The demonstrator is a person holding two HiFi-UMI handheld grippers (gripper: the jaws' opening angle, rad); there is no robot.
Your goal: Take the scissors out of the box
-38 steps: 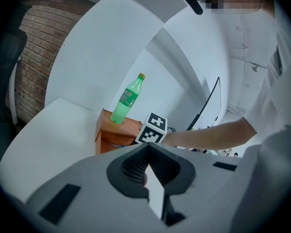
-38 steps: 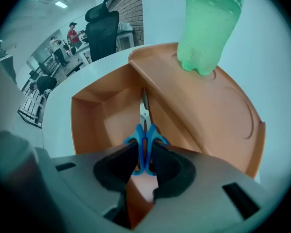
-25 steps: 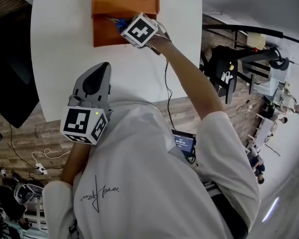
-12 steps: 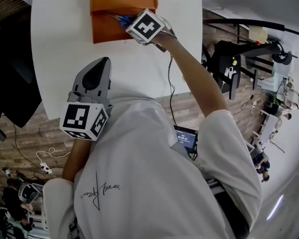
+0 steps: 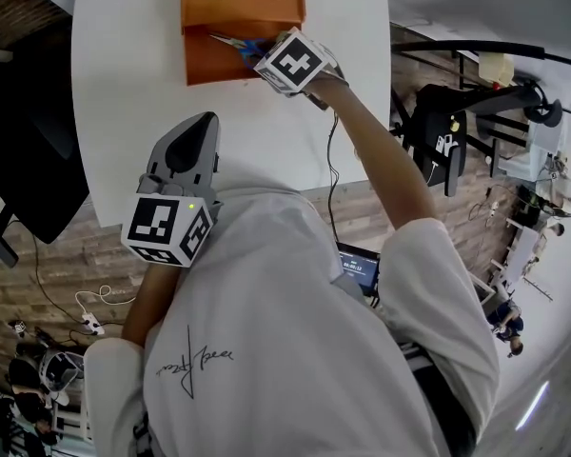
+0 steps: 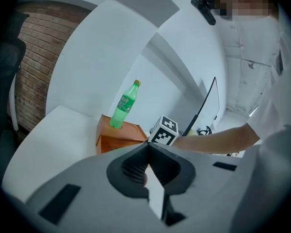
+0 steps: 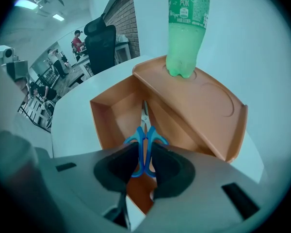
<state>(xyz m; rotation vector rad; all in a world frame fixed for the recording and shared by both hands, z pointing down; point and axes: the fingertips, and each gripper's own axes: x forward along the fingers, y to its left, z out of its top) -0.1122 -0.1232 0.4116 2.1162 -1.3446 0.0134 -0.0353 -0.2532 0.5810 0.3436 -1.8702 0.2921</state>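
The right tool [image 7: 143, 155] grips the blue handles of the scissors [image 7: 144, 126] between partly closed jaws, blades pointing into the orange box [image 7: 106, 113]. The left tool [image 6: 148, 148], jaws pressed together and empty, hovers over the table [image 5: 114, 112]

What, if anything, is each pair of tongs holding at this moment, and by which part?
The right tongs grip the scissors by their blue handle loops, blades pointing into the orange box. The left tongs are shut and empty.

Blue scissors [image 7: 141, 134], orange box [image 7: 111, 115], grn bottle [image 7: 186, 28]
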